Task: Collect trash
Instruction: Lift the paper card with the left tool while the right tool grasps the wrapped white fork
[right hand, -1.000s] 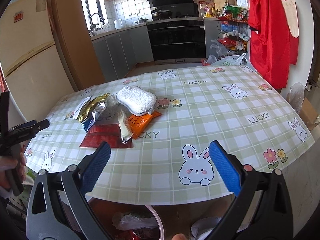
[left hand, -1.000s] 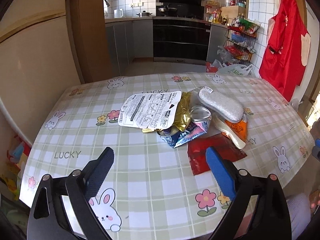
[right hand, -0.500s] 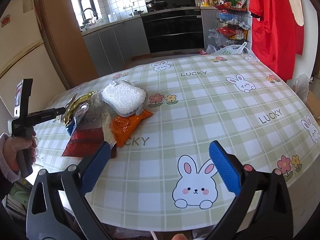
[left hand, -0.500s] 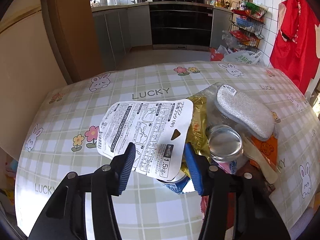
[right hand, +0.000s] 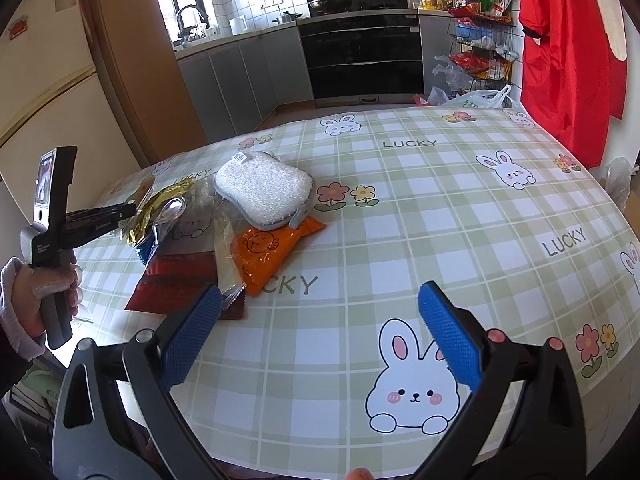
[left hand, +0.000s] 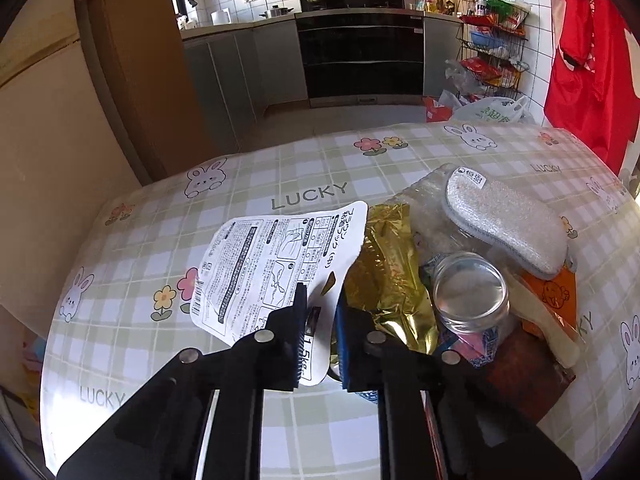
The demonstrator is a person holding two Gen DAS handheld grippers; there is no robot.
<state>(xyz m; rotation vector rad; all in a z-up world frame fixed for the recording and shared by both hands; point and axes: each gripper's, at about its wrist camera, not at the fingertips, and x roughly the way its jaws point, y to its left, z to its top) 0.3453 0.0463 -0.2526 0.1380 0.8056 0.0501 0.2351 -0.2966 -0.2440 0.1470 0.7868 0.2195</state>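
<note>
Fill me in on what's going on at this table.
A person is clearing trash with a handheld claw in each hand. The left claw is closing on the near edge of a white printed wrapper, which sits between its pads beside a gold foil packet in the litter pile. The right claw hangs open over bare tablecloth, holding nothing.

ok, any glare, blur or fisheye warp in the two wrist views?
Left wrist: sharp, sun glare on the gold foil wrapper and jar lid, tablecloth bowed by the fisheye, corners vignetted. Right wrist: sharp, evenly sunlit, tablecloth edge bowed, white sponge bright but textured.
</note>
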